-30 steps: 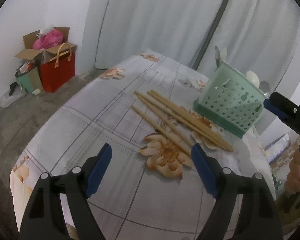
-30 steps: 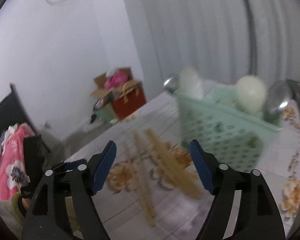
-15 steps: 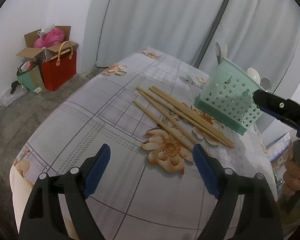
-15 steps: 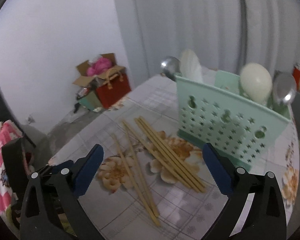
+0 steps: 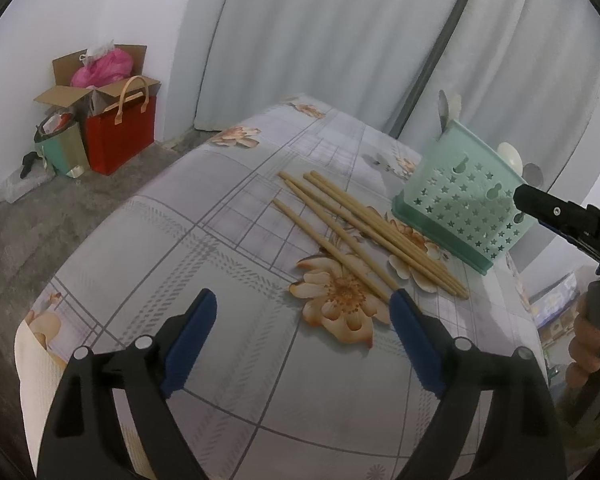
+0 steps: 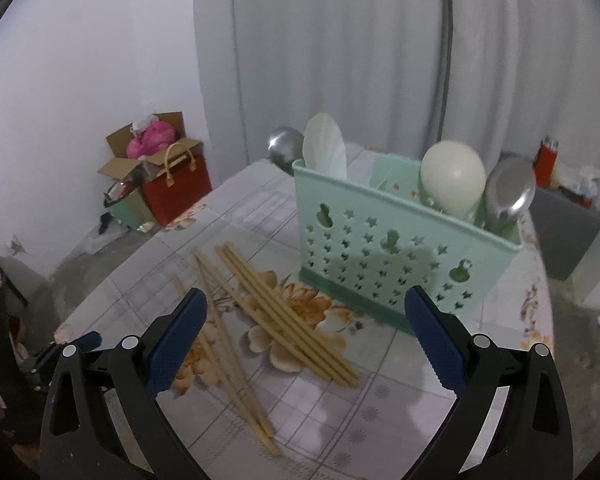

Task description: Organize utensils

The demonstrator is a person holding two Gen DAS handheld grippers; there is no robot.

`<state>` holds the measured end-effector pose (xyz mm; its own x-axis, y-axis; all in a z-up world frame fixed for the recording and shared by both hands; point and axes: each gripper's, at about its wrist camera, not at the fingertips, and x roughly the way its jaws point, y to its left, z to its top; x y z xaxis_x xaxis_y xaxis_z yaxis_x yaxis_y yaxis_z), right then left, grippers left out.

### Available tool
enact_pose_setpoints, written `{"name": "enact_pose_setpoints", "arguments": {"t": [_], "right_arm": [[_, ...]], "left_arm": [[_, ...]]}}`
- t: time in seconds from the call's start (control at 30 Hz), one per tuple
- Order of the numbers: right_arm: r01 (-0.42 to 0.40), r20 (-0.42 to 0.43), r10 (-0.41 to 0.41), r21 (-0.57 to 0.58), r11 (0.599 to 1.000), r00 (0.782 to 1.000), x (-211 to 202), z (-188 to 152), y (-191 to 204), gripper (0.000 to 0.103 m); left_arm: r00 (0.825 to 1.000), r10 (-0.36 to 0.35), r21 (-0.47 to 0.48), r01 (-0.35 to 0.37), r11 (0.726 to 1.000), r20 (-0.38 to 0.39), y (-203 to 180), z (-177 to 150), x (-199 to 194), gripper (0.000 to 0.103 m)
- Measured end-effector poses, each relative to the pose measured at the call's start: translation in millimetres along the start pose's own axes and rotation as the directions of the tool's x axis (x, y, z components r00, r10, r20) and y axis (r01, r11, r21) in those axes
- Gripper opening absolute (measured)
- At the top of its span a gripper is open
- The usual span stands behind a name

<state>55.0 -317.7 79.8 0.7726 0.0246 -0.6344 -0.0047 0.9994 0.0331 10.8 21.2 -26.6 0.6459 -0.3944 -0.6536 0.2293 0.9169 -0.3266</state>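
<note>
Several wooden chopsticks lie loose on the flowered tablecloth. Right of them stands a mint-green utensil holder with white spoons and metal spoons upright in it. My left gripper hovers near the chopsticks' near ends, its jaws opening with nothing between them. My right gripper hangs open and empty over the chopsticks, in front of the holder. Its black finger also reaches in at the left wrist view's right edge, in front of the holder's corner.
On the floor at the back left stand a red bag and a cardboard box. White curtains hang behind the table. A dark seat and a red bottle stand to the far right. The table's near-left corner drops off.
The right wrist view has tipped down onto the chopsticks and holder and sharpened. The right jaws have spread wider, the left jaws a little wider. The left hand has stayed put.
</note>
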Motion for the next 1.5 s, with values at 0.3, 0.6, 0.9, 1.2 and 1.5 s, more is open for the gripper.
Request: {"name": "enact_pose_setpoints", "arguments": {"t": [0.3,0.6,0.9,1.2,1.5], "right_arm": [[0.038,0.058,-0.033,-0.104,0.994,0.998,2.4,-1.5,8.4,0.095],[-0.103,-0.006,0.104,-0.152,0.983,0.995,28.1,-5.9,0.4,0.095],[-0.254,-0.214,0.229,-0.097,0.962,0.95,86.3,-9.7,-10.0,0.095],[-0.308,-0.35,0.277,-0.036,0.951,0.895,123.5,-19.6,-11.7,0.067],[-0.318,-0.388,0.303,0.025,0.948,0.87,107.3,-25.9,-12.0,0.021]], "left_arm": [[1.0,-0.026,-0.025,0.026,0.999,0.001,6.5,-1.0,-0.3,0.089],[0.996,-0.084,-0.029,0.085,0.996,0.025,10.1,-3.9,-0.8,0.089],[0.99,-0.136,-0.003,0.136,0.991,0.032,7.4,-6.7,3.0,0.086],[0.974,-0.226,-0.028,0.226,0.974,-0.003,8.0,-7.9,13.7,0.054],[0.963,-0.265,-0.03,0.264,0.964,-0.043,0.0,-7.0,23.3,0.038]]}}
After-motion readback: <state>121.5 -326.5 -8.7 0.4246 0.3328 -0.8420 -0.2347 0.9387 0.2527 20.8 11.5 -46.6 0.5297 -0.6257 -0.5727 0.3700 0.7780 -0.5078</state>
